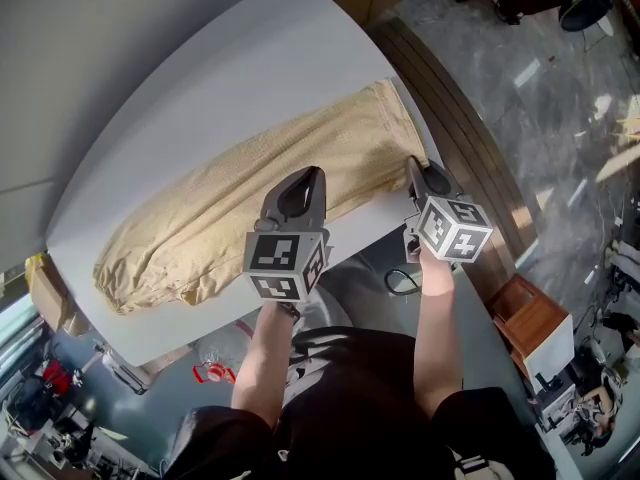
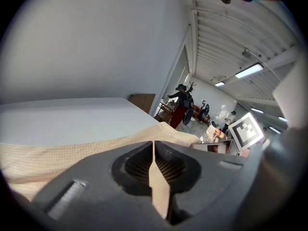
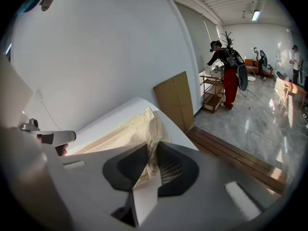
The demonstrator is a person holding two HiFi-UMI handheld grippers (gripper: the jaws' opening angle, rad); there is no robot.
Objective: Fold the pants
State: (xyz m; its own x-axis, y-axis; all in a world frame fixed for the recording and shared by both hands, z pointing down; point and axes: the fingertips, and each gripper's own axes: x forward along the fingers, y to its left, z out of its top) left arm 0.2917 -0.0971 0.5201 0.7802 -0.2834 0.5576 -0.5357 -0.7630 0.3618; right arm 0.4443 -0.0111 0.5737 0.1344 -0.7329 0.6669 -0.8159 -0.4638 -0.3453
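Beige pants [image 1: 240, 193] lie stretched across the white table [image 1: 180, 88], one end at the far right, the bunched end at the near left. My left gripper [image 1: 308, 175] is shut on the near edge of the pants around the middle; in the left gripper view a strip of the cloth [image 2: 72, 155] runs between the closed jaws of the left gripper [image 2: 153, 147]. My right gripper [image 1: 416, 164] is shut on the right end's near corner. In the right gripper view the fabric [image 3: 126, 130] hangs pinched in the right gripper [image 3: 153, 154].
The table's curved near edge runs just under both grippers. A wooden step [image 1: 470, 138] borders the table at the right, with a brown box [image 1: 532, 320] below it. A cardboard sheet [image 3: 176, 101] leans on the wall. People [image 3: 229, 76] stand far off in the room.
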